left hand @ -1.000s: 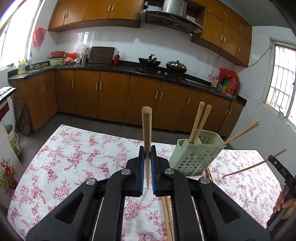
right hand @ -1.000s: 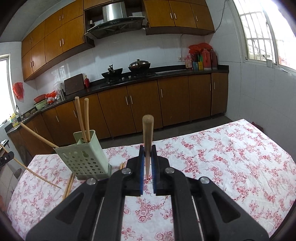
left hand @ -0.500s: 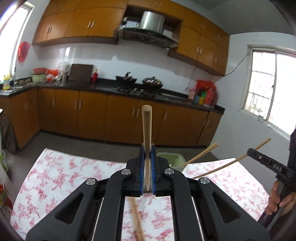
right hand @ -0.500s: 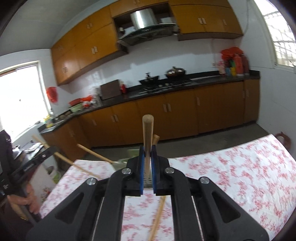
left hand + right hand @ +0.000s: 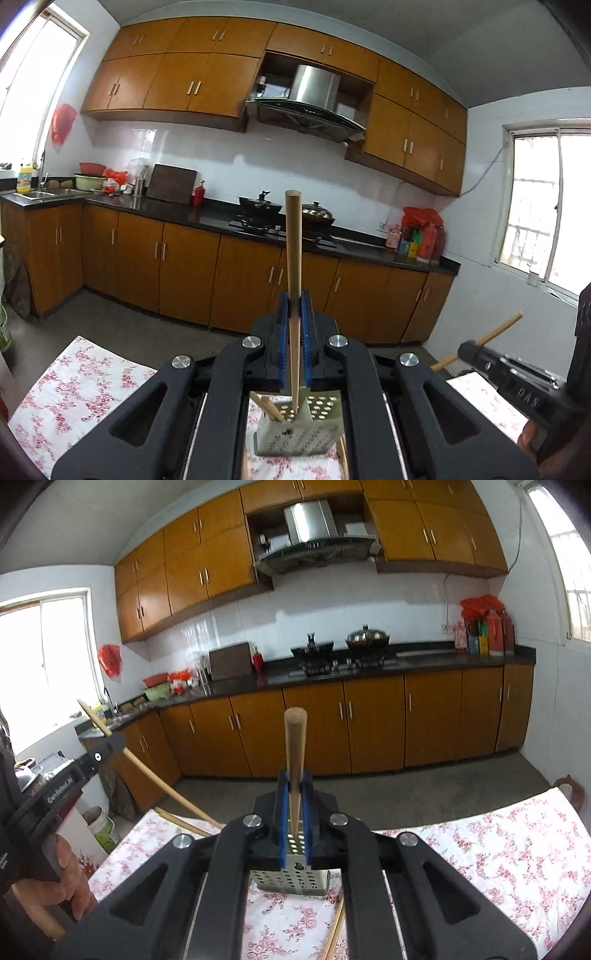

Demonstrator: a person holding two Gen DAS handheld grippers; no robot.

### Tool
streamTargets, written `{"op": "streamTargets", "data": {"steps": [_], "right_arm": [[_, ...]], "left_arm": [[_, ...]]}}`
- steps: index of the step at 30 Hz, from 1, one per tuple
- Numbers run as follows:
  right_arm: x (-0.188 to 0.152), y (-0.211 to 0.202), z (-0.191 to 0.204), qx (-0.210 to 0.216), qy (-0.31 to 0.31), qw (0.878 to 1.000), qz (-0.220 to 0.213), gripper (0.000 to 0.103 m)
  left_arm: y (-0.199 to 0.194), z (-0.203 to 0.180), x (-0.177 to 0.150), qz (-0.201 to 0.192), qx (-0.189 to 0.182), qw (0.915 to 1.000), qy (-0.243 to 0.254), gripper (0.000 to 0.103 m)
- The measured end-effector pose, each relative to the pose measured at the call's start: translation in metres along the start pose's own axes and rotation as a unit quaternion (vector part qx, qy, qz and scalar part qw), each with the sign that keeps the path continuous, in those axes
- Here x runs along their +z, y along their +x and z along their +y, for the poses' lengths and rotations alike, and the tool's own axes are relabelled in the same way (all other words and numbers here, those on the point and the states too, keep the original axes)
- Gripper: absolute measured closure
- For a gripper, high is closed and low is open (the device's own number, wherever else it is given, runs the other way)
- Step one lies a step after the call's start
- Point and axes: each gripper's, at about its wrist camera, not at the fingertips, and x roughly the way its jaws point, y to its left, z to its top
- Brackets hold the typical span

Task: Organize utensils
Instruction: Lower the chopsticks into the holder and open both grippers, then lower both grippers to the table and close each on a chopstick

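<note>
Left fingers (image 5: 280, 332) clamp one chopstick (image 5: 293, 280) | right fingers (image 5: 282, 812) clamp one chopstick (image 5: 294, 760) | one caddy (image 5: 299, 432)

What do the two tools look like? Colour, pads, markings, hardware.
Both tools, left tool and right tool, have matte black bodies with cut-out linkage arms, round silver pivot bolts and ribbed blue finger pads. From the right wrist view the left tool's side reads "GenRobot.AI" in white; from the left wrist view the right one shows "DAS". No cables are visible.
</note>
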Motion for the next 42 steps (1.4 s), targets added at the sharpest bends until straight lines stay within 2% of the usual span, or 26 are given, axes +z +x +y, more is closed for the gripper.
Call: {"op": "streamTargets", "data": {"steps": [4,16,20,29,31,33,35,39,42], "right_arm": [[-0.007,0.028,-0.007,-0.005,0.007,1.0,0.028,0.095],[-0.019,0.063,-0.006,-0.006,0.008,0.998,0.057,0.095],[-0.021,0.056,-0.01,-0.013,0.013,0.998,0.053,0.092],[-0.025,0.017,-0.021,-0.038,0.027,0.999,0.019,0.089],[-0.029,0.001,-0.026,-0.048,0.028,0.998,0.009,0.089],[-0.035,-0.01,-0.033,-0.058,0.031,0.998,0.004,0.088],[-0.047,-0.022,-0.04,-0.07,0.035,0.997,0.004,0.085],[-0.086,-0.02,-0.06,-0.09,0.05,0.994,0.048,0.085],[-0.13,0.003,-0.074,-0.095,0.072,0.987,0.109,0.085]], "left_arm": [[0.019,0.001,-0.012,0.006,0.011,0.9999,0.003,0.096],[0.044,0.011,-0.034,0.05,0.009,0.9987,0.001,0.096],[0.04,0.015,-0.033,0.056,0.007,0.9984,-0.007,0.096],[0.009,0.02,-0.018,0.037,0.008,0.9992,-0.013,0.093],[-0.001,0.021,-0.017,0.033,0.01,0.9993,-0.015,0.083],[-0.016,0.027,-0.017,0.027,0.013,0.9994,-0.018,0.077],[-0.027,0.032,-0.02,0.027,0.019,0.9993,-0.019,0.077],[-0.04,0.05,-0.041,0.052,0.039,0.9978,-0.017,0.075],[-0.039,0.066,-0.068,0.089,0.061,0.9941,-0.013,0.075]]}}
